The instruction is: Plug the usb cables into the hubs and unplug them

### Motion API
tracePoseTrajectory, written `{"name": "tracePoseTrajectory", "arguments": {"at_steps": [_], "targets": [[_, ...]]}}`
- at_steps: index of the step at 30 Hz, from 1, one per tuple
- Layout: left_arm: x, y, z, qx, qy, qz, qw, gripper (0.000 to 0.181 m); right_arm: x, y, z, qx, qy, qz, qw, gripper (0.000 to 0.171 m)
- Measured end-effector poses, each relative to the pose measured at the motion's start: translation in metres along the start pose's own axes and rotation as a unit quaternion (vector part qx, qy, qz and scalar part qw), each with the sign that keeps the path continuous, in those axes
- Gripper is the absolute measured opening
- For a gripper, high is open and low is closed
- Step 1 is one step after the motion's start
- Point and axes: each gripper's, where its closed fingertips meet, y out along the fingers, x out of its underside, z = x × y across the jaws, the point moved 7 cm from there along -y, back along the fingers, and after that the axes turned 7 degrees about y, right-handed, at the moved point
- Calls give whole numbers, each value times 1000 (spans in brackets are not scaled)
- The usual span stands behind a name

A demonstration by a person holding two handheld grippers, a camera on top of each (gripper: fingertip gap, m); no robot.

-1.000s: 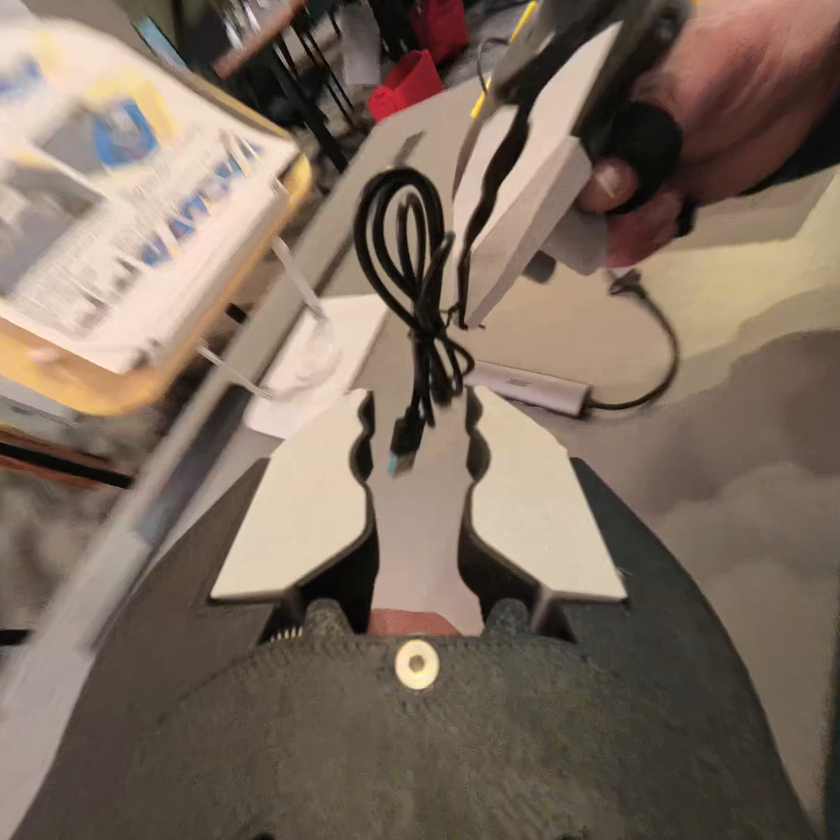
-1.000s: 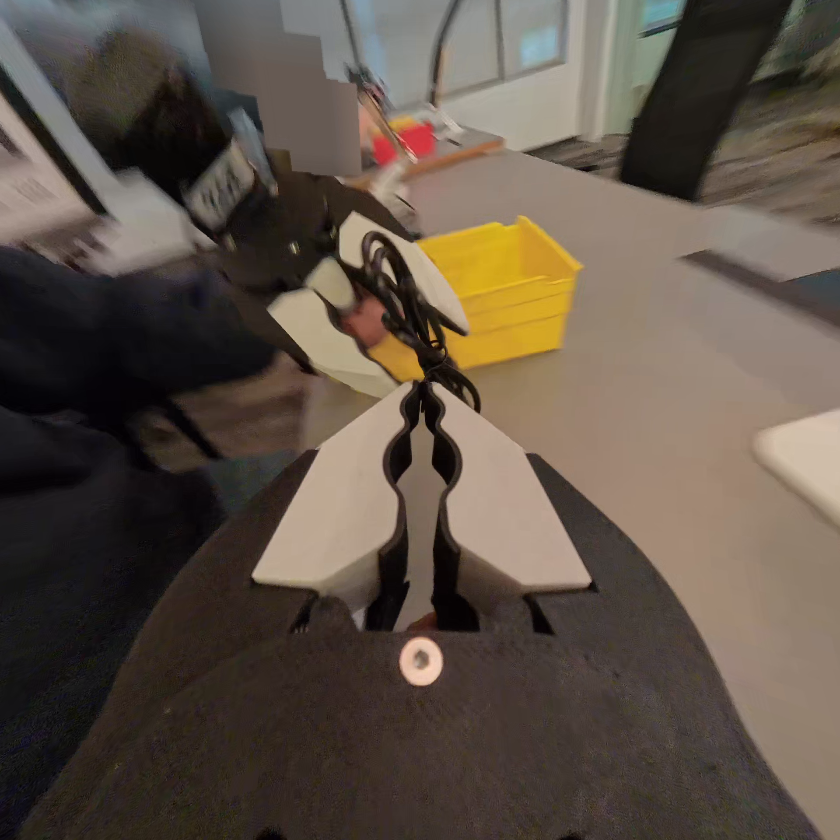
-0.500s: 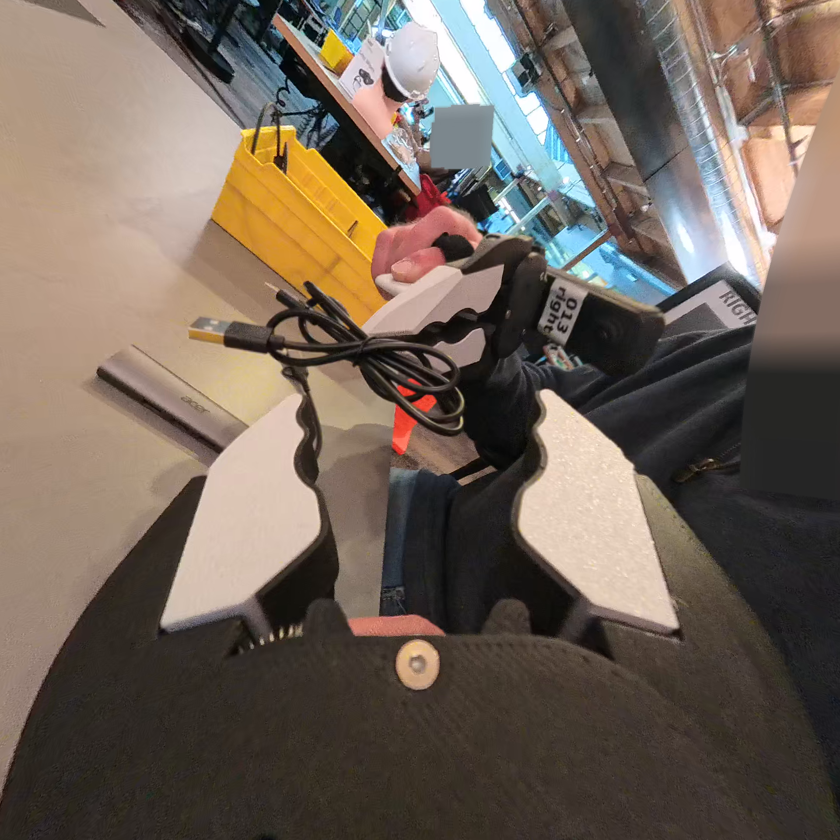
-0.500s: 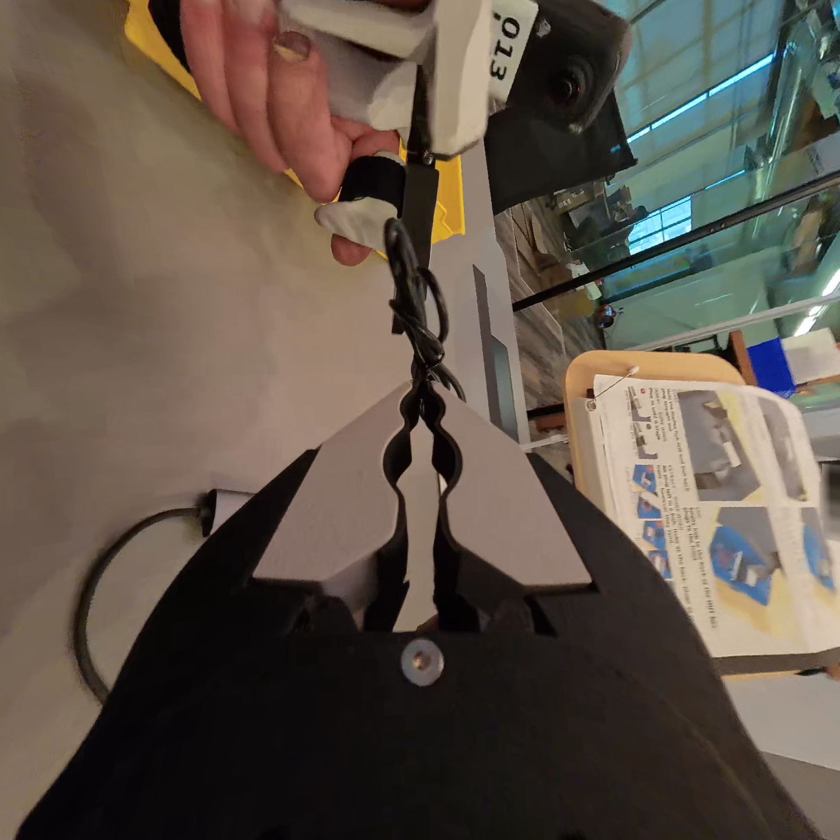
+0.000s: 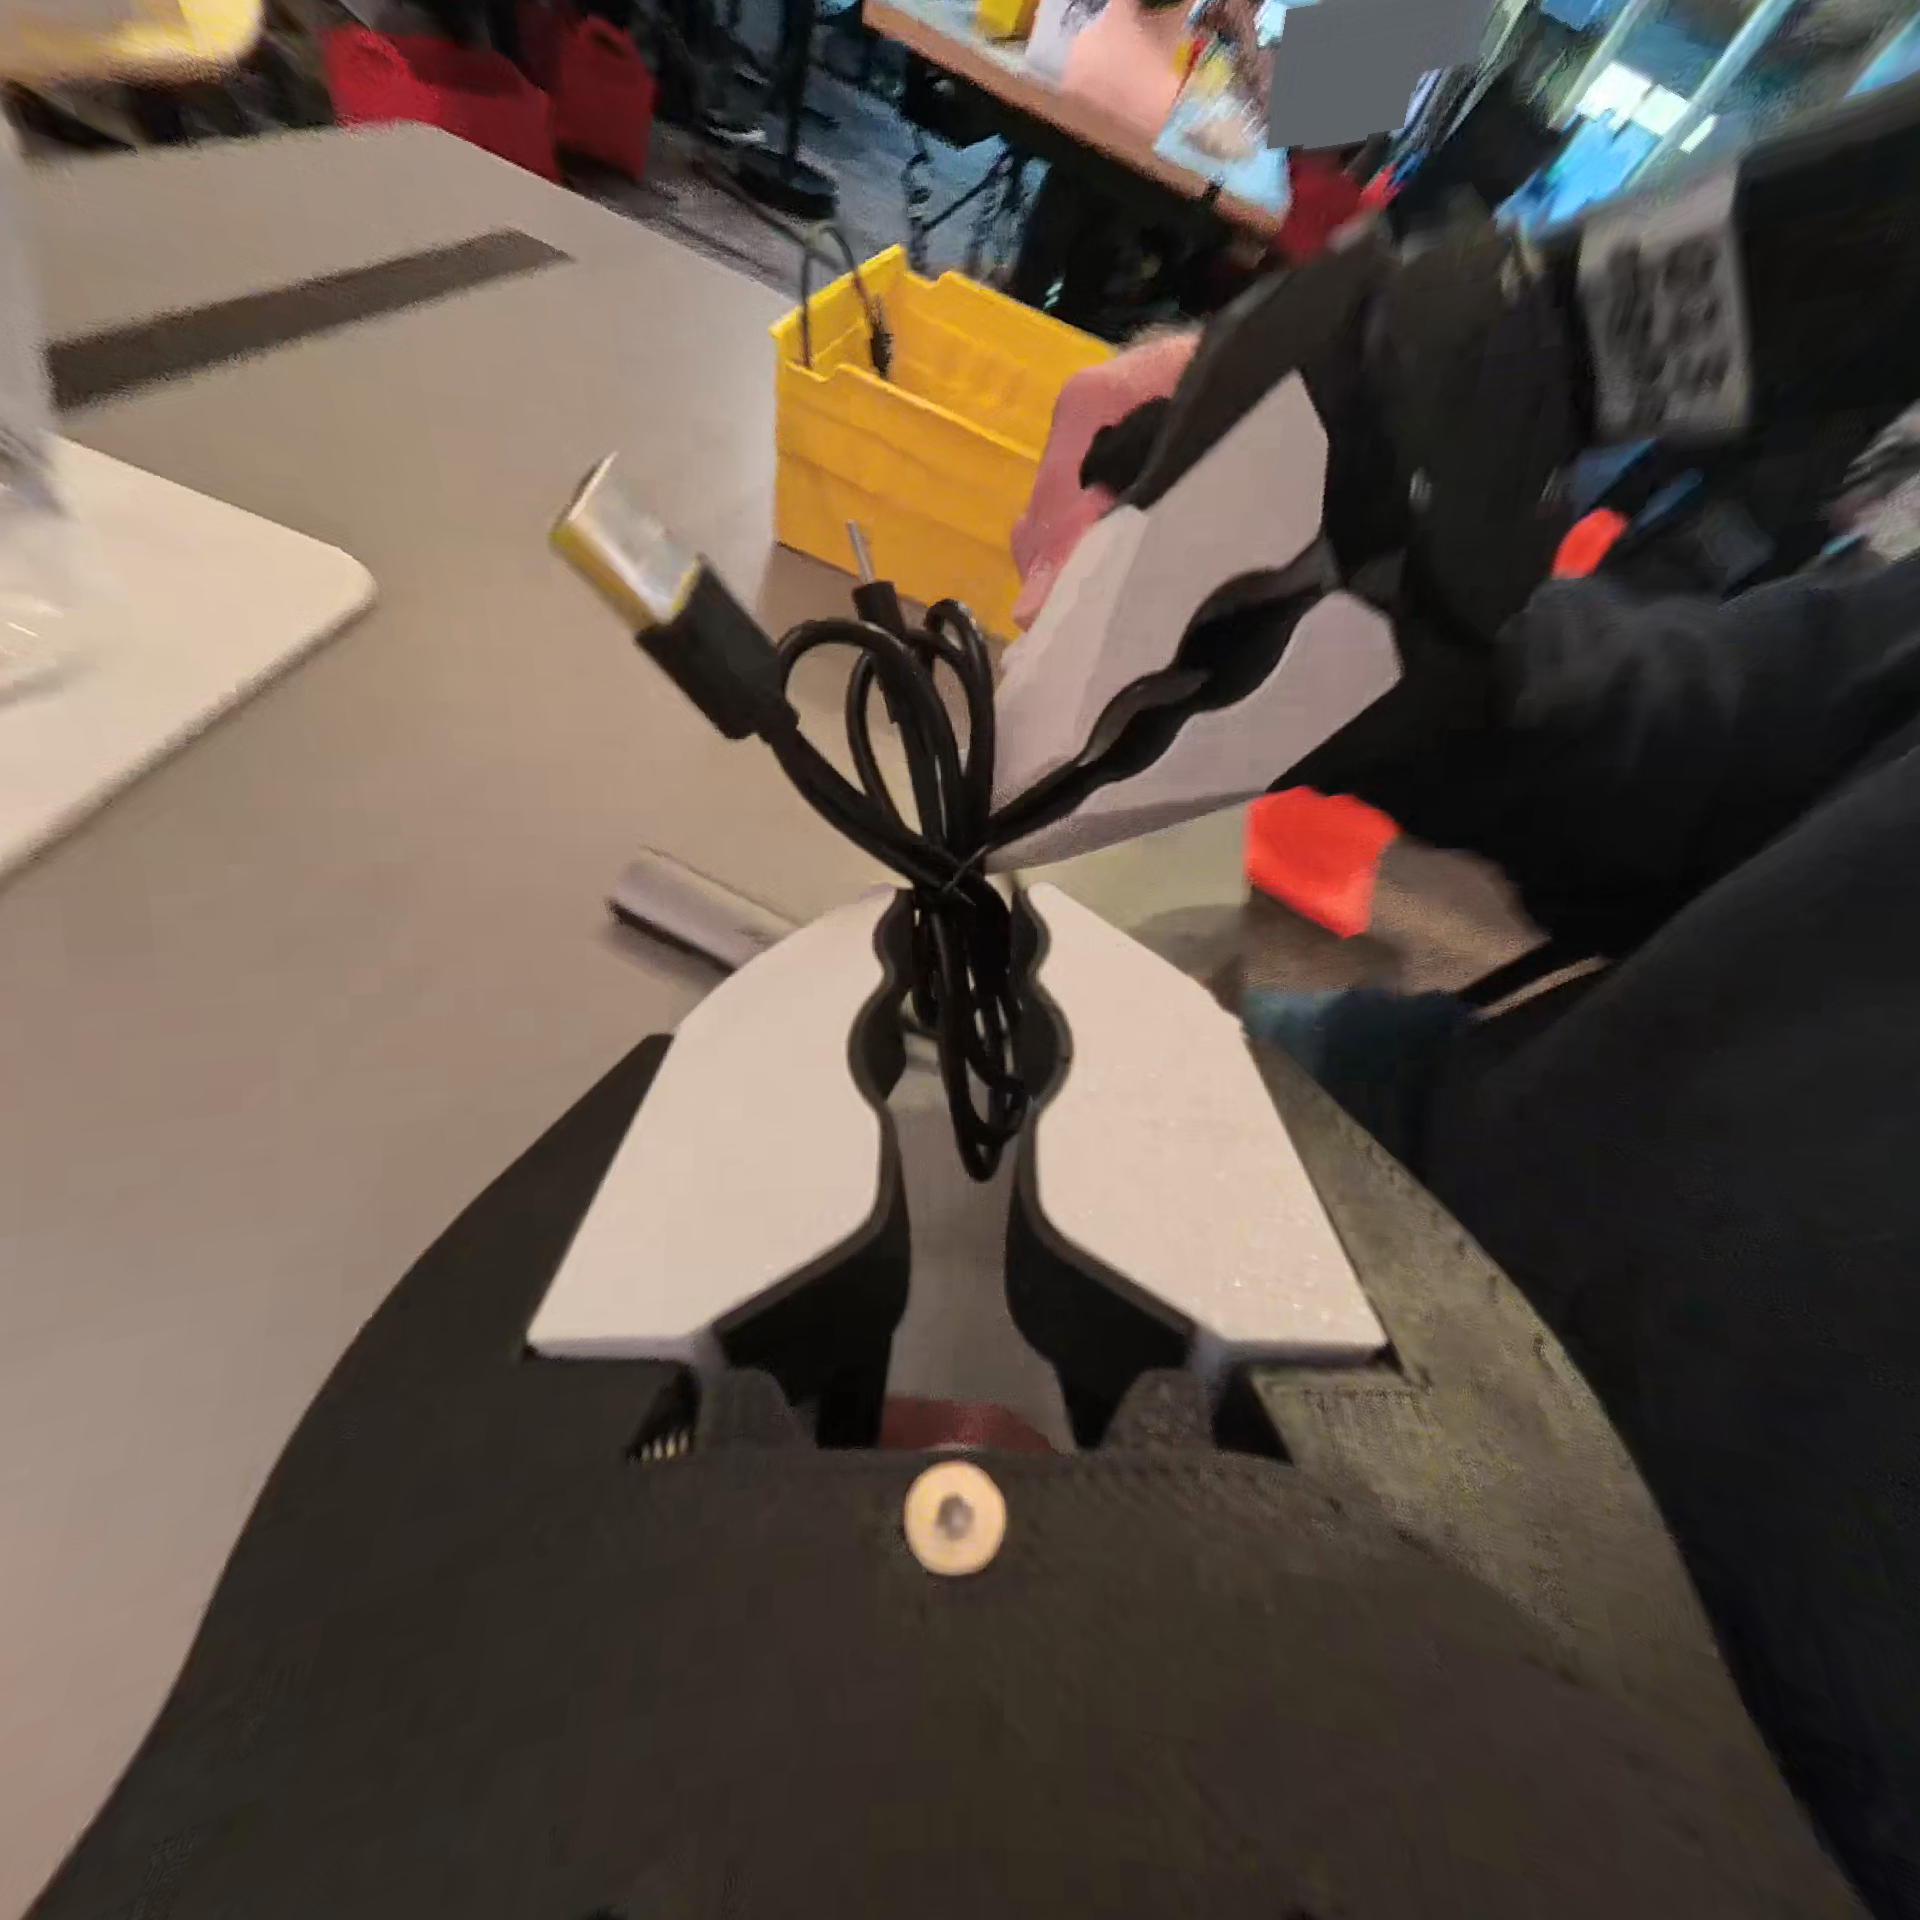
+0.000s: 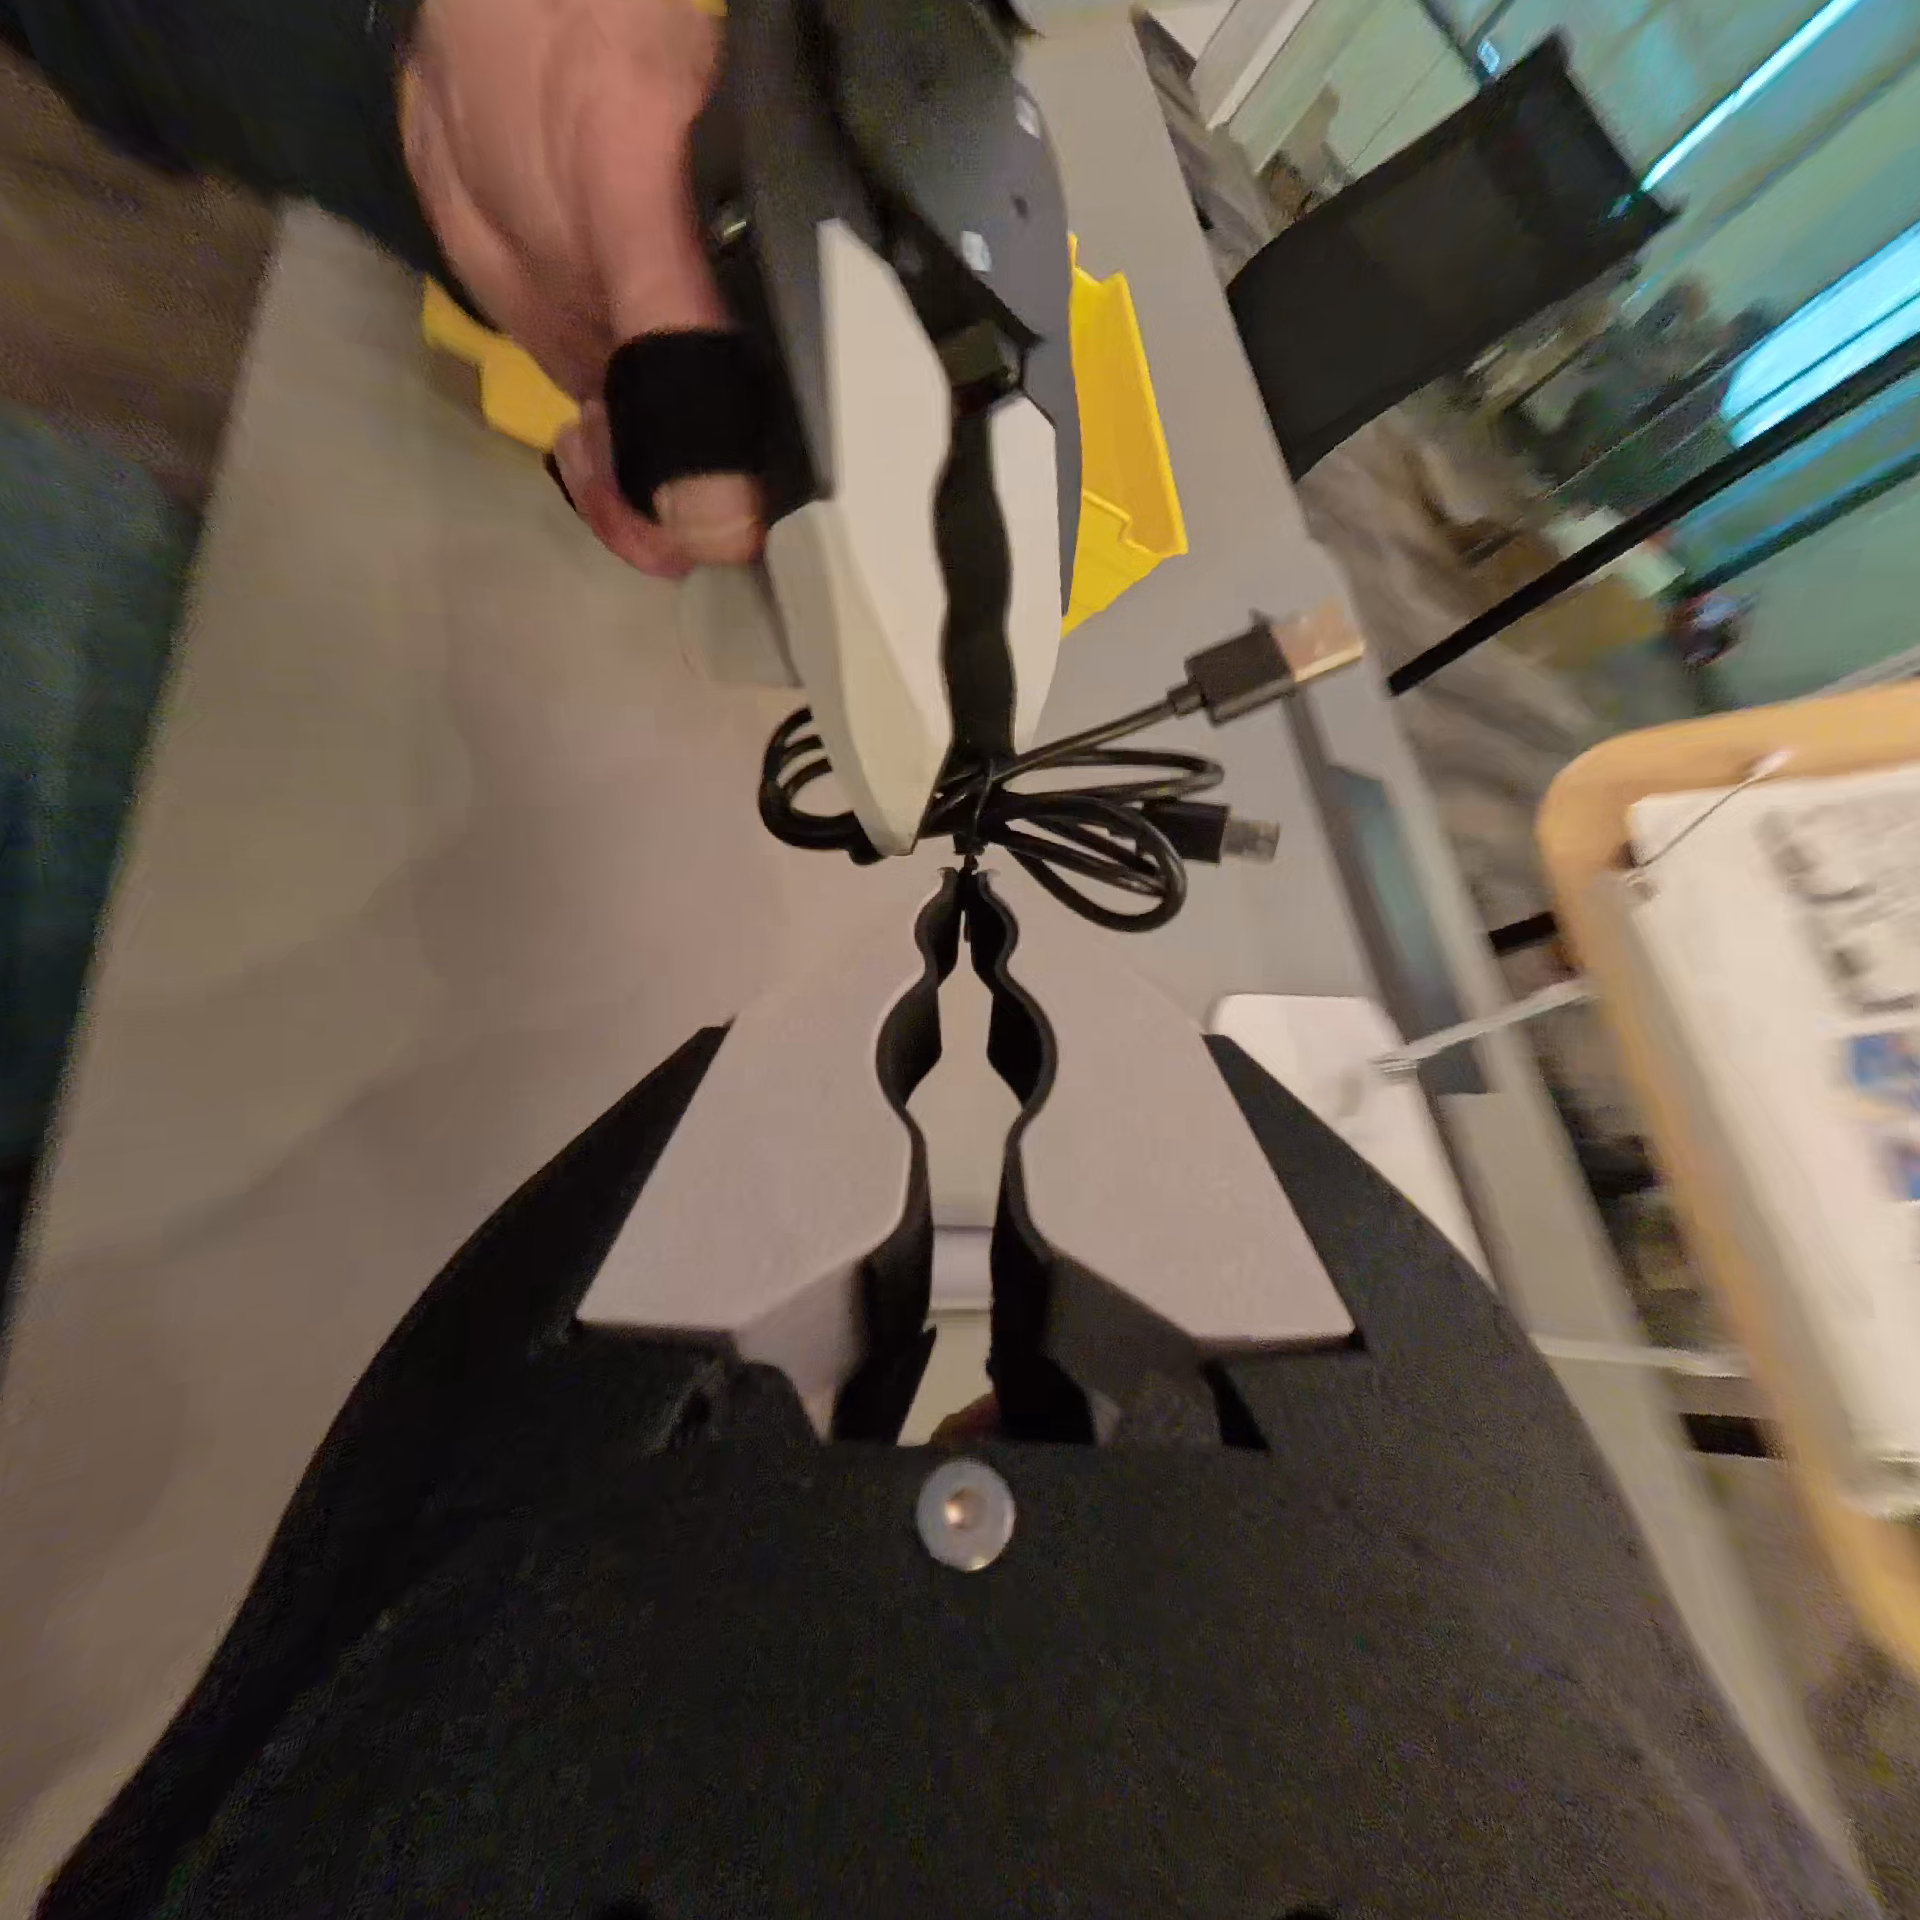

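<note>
Both claws are pinched on the bundled black usb cable (image 5: 940, 790): left claw (image 5: 954, 902) and right claw (image 6: 964, 883), held above the bench (image 5: 312, 935), yellow bin (image 5: 914, 436) behind the cable.

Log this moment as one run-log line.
left gripper: shut on cable bundle | right gripper: shut on bundle's tie | hub: on table, nothing plugged

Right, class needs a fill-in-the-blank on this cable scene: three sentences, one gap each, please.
The cable, gripped by the left claw and the right claw, is ___ in colour.
The bin behind it is ___.
The grey hub lies on the ___.
Missing words: black; yellow; table.
</note>
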Motion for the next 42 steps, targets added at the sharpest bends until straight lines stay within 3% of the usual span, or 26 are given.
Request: {"name": "tracePoseTrajectory", "arguments": {"at_steps": [3,6,7,9,10,12,14,17,18,21,23,27,42], "targets": [[-5,-2,1,-49,60,2,997,15,1,1,8,-59,156,39,985,0],[-8,-4,4,-96,133,14,986,13,4,2,16,-137,328,97,930,0],[-10,-5,5,-108,155,18,982,13,5,1,18,-177,395,122,893,0],[-16,-8,10,-143,219,40,964,12,8,2,22,-268,538,184,778,0],[-17,-8,11,-158,243,33,956,12,10,5,21,-297,574,201,736,0],[-16,-9,12,-186,296,27,936,12,9,8,18,-315,585,223,713,0],[-16,-11,10,-176,259,33,949,11,7,9,19,-284,555,223,750,0],[-16,-15,2,-162,186,41,968,12,7,8,21,-160,407,153,886,30],[-17,-16,0,-148,157,43,976,12,8,6,23,-96,332,124,930,31],[-18,-14,-2,-110,81,48,989,12,1,-3,19,24,131,79,988,27],[-18,-12,-4,-92,34,50,994,11,-2,-2,14,76,16,33,996,26],[-13,-8,-6,-62,-31,29,997,12,-8,-2,3,149,-129,7,980,18],[-3,-1,-4,-29,-88,-22,995,12,-10,6,-12,151,-242,-32,958,0]]}}
